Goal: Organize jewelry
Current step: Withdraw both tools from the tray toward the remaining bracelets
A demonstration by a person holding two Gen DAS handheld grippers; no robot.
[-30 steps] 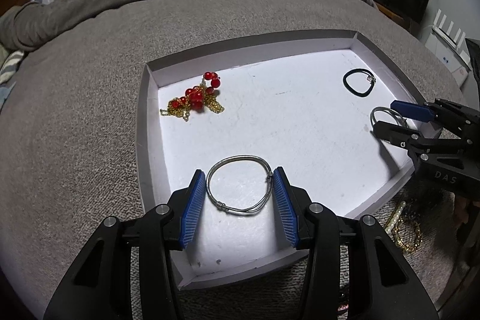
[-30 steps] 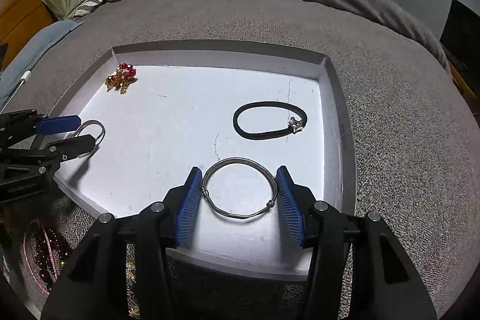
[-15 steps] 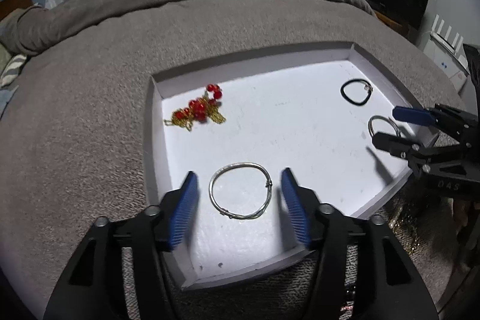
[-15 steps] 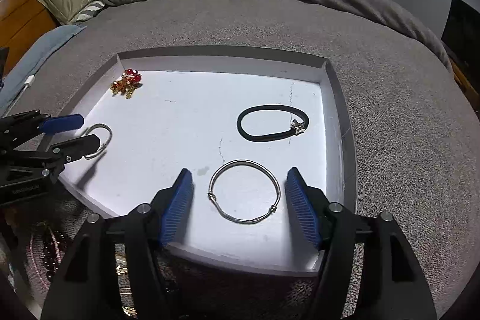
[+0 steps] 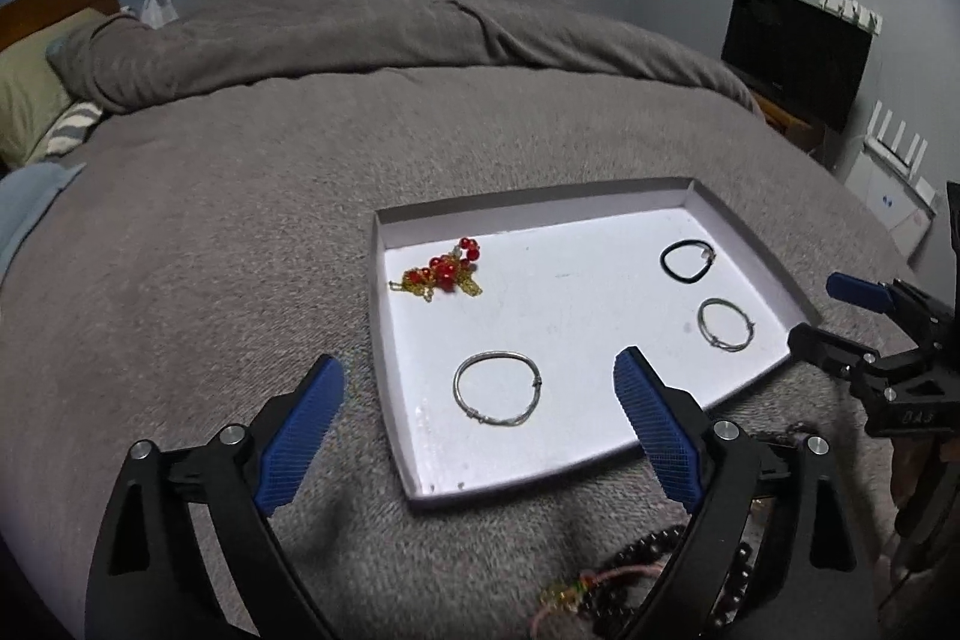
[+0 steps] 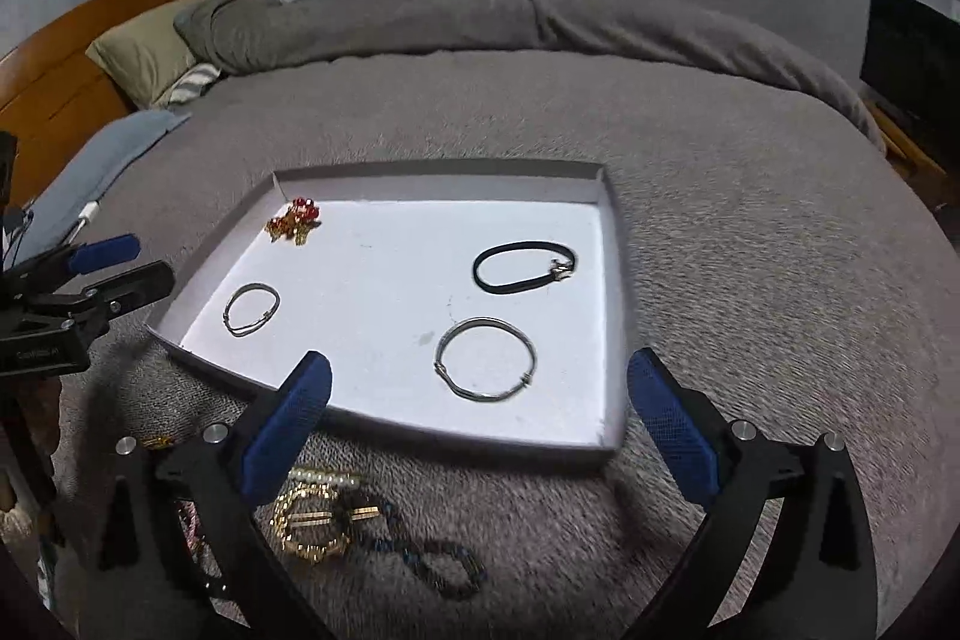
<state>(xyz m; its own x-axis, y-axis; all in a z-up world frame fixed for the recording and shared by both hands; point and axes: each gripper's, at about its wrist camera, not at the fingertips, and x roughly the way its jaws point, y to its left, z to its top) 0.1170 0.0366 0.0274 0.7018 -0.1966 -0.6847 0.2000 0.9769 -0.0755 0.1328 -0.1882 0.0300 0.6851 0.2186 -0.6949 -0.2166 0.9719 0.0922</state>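
Left wrist view: left tongs [image 5: 477, 418] spread wide, holding nothing, hanging above the near edge of the white tray [image 5: 384, 340]. The tray sits on the grey bed cover [image 5: 210, 220], a soft base, so the shallow walls are probably there to keep small pieces from sinking into the fabric. Contents: silver bangle [image 5: 497, 396] lying flat near the front left, between the line of the blue pads; second silver bangle [image 5: 725, 324] front right; black cord bracelet [image 5: 687, 261] behind it; red bead and gold chain piece [image 5: 441, 273] in the far left corner. The four pieces lie well apart, none touching, which reads as deliberate spacing. Right tongs [image 5: 840, 313] visible at the right edge, open and empty, just outside the tray wall. Dark bead strand [image 5: 648, 562] lies on the cover below the tray, unsorted.

Right wrist view: right tongs [image 6: 480, 421] also wide and empty, above the tray's front wall [image 6: 468, 436]. Same four pieces inside. Outside, on the cover: gold chain bundle with pearls [image 6: 315, 517] and a dark blue bead bracelet [image 6: 444, 568]; blur makes it hard to say whether they are tangled. Judgement: these loose items are the remaining work.
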